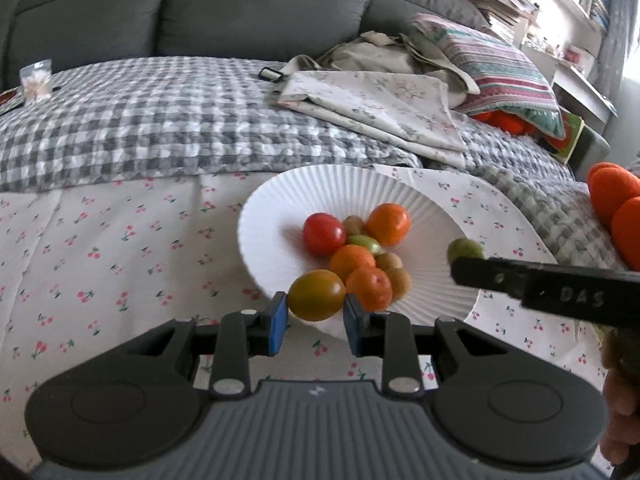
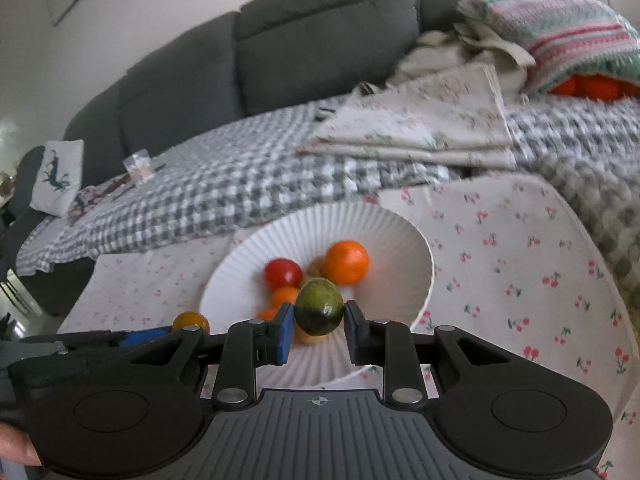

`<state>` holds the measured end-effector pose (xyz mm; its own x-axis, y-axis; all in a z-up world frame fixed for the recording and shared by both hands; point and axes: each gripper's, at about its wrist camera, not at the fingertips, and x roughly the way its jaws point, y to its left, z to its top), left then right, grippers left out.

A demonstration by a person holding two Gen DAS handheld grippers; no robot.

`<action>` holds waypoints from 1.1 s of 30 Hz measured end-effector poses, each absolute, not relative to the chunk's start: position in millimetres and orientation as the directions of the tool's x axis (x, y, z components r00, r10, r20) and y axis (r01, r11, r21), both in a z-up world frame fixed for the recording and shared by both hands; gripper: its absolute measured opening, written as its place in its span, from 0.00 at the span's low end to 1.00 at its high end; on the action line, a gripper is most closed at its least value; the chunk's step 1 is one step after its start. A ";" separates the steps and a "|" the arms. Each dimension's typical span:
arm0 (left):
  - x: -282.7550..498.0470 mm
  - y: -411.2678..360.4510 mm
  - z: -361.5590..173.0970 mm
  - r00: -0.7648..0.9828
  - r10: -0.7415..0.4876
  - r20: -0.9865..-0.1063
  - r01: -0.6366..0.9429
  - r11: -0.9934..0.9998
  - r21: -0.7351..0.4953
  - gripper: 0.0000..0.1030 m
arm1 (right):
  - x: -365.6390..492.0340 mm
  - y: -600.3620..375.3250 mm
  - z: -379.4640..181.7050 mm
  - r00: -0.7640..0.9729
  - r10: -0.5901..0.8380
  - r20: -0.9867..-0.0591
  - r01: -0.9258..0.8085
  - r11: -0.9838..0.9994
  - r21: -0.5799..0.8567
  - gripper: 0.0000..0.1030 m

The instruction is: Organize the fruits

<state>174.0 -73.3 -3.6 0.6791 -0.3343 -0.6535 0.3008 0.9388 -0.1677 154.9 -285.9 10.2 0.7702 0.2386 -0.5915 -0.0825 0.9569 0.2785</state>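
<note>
Blue-padded fingers (image 1: 277,322) of the left gripper (image 1: 316,320) are drawn in on an olive-yellow tomato (image 1: 316,295), one pad on each side and no gap showing, so the fruit looks firmly pinched. It is held at the six o'clock rim of the white fluted bowl (image 1: 280,196), which sits on the cherry-print cloth (image 1: 100,240). To release it well, I would carry it inward toward the bowl's centre before parting the fingers, since at the rim it may tip out onto the cloth.

Inside the bowl lie a red tomato (image 1: 323,233) at about nine o'clock of the pile, an orange fruit (image 1: 388,224) at about one o'clock, and several small orange, green and brownish pieces between and below them, touching one another.

Further right, the right gripper (image 2: 316,322) reaches in from the three o'clock side and is closed on a green fruit (image 2: 319,307) with a dark underside, its pads pressed against both flanks. It hangs over the bowl's near half. Lowering it close to the pile and opening slowly should keep it from bouncing or knocking others out. With both tools crowding the same bowl, letting one go first seems wiser.
</note>
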 end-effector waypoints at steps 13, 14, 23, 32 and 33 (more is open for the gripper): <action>179.5 -80.5 -9.6 0.683 -0.354 -0.639 0.340 0.928 -0.151 0.40 | 160.5 -279.9 -8.0 0.739 0.202 -0.643 -0.057 0.969 0.239 0.31; 179.4 -79.3 -8.5 0.686 -0.362 -0.631 0.343 0.926 -0.158 0.52 | 160.6 -281.2 -7.8 0.738 0.201 -0.644 -0.050 0.968 0.245 0.33; 176.9 -57.4 5.7 0.729 -0.344 -0.592 0.293 0.938 -0.184 0.56 | 157.9 -288.3 2.5 0.757 0.192 -0.625 -0.023 0.963 0.269 0.43; 163.7 -25.2 23.9 0.753 -0.316 -0.577 0.197 0.945 -0.260 0.56 | 141.3 -306.1 30.4 0.802 0.190 -0.567 -0.004 0.950 0.313 0.47; 159.5 -24.8 26.4 0.752 -0.307 -0.584 0.184 0.948 -0.260 0.56 | 136.9 -307.1 34.0 0.807 0.193 -0.558 -0.008 0.948 0.317 0.47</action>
